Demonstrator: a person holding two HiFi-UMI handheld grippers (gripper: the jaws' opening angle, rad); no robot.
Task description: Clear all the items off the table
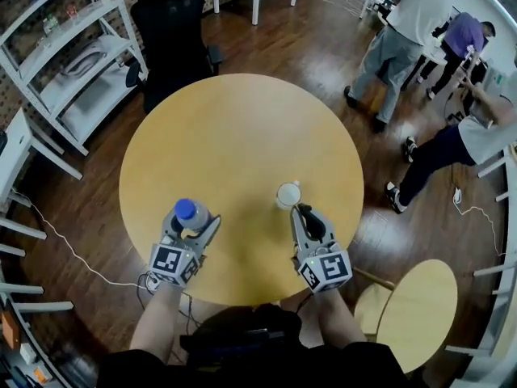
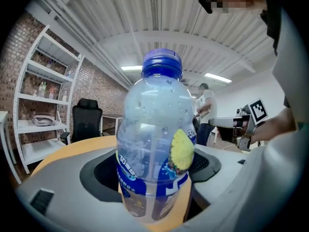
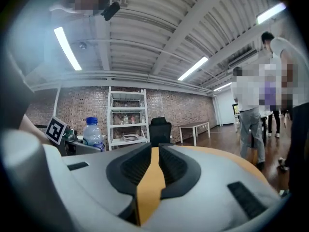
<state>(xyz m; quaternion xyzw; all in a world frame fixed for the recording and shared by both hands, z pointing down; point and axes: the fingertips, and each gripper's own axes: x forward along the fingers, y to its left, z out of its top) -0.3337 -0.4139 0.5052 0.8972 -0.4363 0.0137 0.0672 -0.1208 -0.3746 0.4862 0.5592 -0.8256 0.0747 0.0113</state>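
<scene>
A clear water bottle (image 1: 187,211) (image 2: 154,144) with a blue cap and a blue label stands upright between the fingers of my left gripper (image 1: 193,221) (image 2: 154,180), which is shut on its lower body near the front left of the round yellow table (image 1: 242,128). A small white cup (image 1: 287,195) stands on the table just off the tip of my right gripper (image 1: 301,210) (image 3: 154,151). The right jaws are shut with only a thin slit and nothing visible between them. The cup does not show in the right gripper view, where the bottle (image 3: 93,132) appears at the left.
A black office chair (image 1: 171,31) stands behind the table, with white shelves (image 1: 77,63) to its left. A round wooden stool (image 1: 416,309) is at the near right. Several people (image 1: 404,31) stand at the far right. Cables (image 1: 73,253) lie on the wooden floor.
</scene>
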